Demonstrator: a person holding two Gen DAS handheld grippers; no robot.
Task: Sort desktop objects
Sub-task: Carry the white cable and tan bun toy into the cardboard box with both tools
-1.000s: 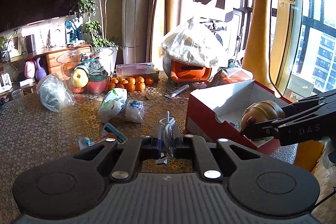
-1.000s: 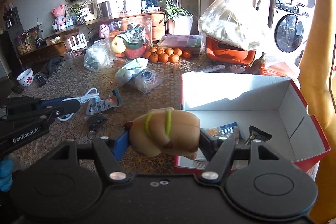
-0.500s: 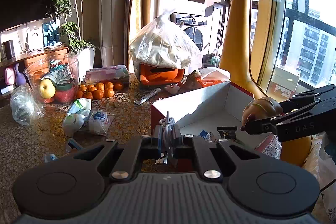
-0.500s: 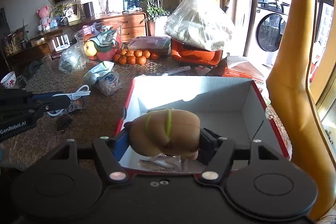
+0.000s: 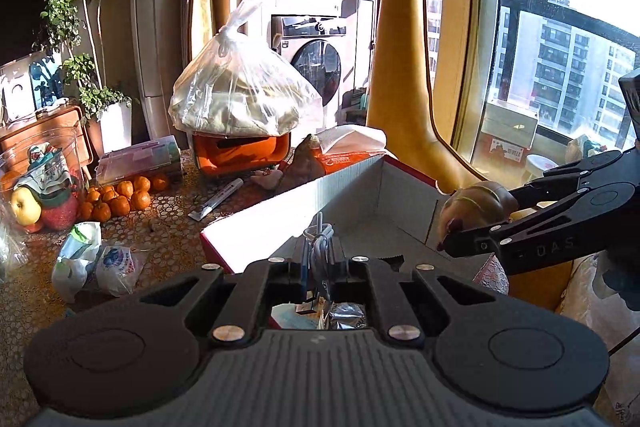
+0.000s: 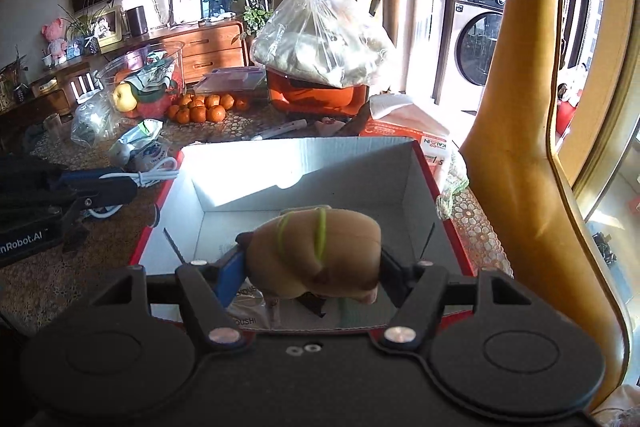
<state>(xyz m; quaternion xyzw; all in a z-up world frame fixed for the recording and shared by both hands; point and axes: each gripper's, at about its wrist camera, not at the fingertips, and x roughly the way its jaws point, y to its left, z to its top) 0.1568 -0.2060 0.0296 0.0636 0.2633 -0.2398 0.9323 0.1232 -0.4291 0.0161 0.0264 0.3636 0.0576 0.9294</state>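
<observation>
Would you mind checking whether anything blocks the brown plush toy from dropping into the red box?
Nothing visible does. The right tool holds the brown plush toy above the open red box; only small packets lie on the floor beneath.

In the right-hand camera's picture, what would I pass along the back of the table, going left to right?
Yellow apple in the clear tub, then the pile of oranges, the orange container under the knotted plastic bag, then the washing machine.
</observation>
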